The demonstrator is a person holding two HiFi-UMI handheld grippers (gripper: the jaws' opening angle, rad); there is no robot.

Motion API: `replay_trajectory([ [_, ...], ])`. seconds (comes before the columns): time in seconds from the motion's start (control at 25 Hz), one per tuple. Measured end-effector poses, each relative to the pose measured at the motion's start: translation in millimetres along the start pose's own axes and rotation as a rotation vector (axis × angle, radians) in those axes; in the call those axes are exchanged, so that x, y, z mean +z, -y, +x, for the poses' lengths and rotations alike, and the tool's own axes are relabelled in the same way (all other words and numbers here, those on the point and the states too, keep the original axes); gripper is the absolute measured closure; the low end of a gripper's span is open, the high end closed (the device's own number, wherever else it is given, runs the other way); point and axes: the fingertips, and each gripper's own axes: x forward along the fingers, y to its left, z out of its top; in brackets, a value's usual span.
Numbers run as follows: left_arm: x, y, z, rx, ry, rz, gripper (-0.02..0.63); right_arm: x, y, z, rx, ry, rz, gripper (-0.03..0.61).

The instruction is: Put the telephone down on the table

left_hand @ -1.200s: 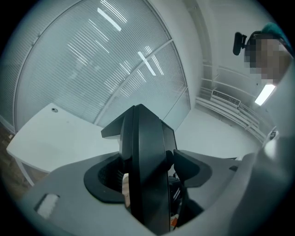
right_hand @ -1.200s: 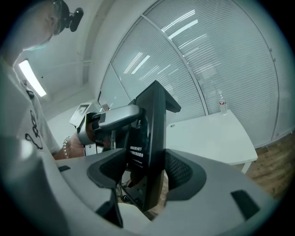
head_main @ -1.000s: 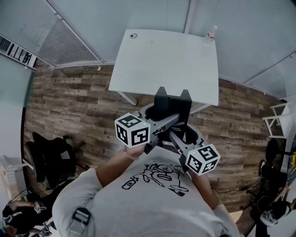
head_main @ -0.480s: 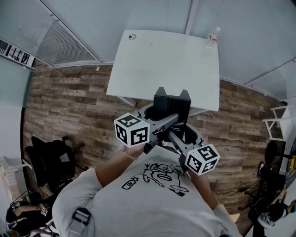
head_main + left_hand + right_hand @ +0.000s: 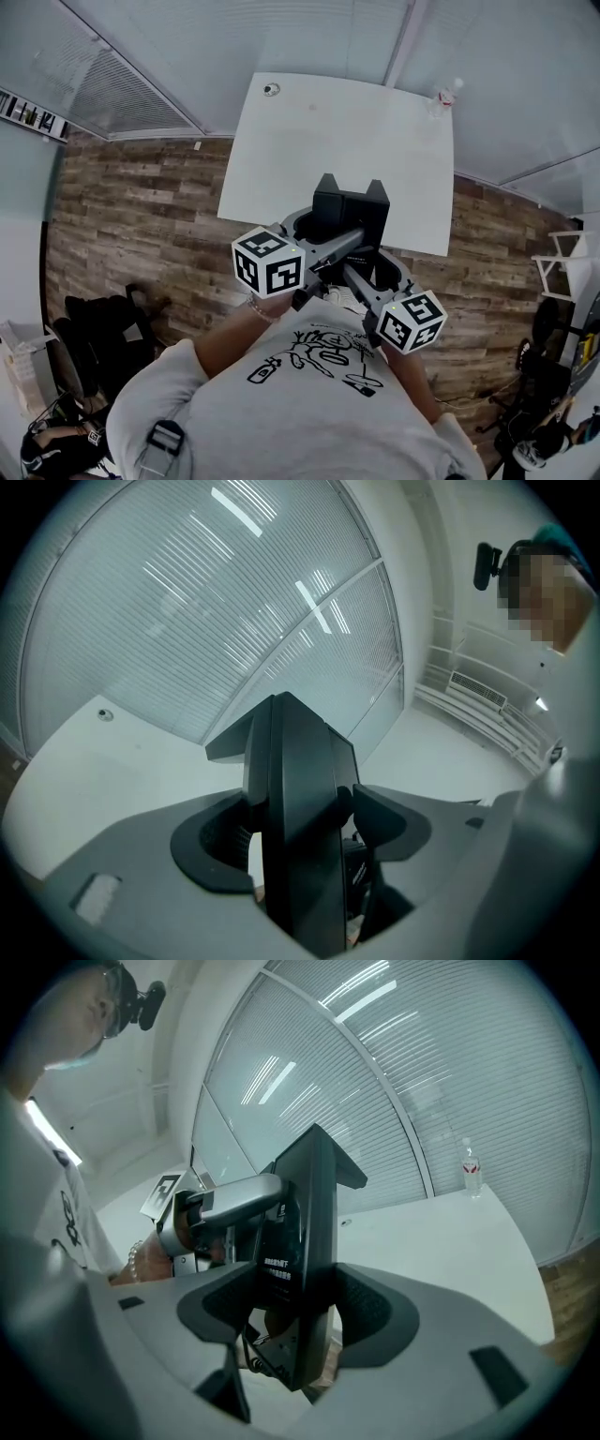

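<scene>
Both the left gripper [image 5: 300, 829] and the right gripper [image 5: 302, 1314] are clamped on the upright black telephone [image 5: 349, 212], over the counter's [image 5: 337, 141] near edge.

Table [image 5: 328, 150] middle passable; bottle [image 5: 449, 95] stands far-right corner, round fitting [image 5: 271, 89] far-left.

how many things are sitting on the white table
2: a clear plastic bottle at the white table's far right corner, a small round grey object near its far left corner. The held black telephone hides some of the near edge.
</scene>
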Motion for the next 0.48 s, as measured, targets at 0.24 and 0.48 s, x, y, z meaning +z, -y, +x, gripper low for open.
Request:
replay_trajectory([
  [0.24,49.0,-45.0,5.8,0.008,0.017,-0.003,0.287,40.1,10.1,53.0,0.015,-0.010,-0.013,0.330],
  [0.48,90.0,-83.9,12.1,0.011,0.032,-0.005,0.287,73.3,20.1,98.1,0.025,-0.018,-0.025,0.331],
])
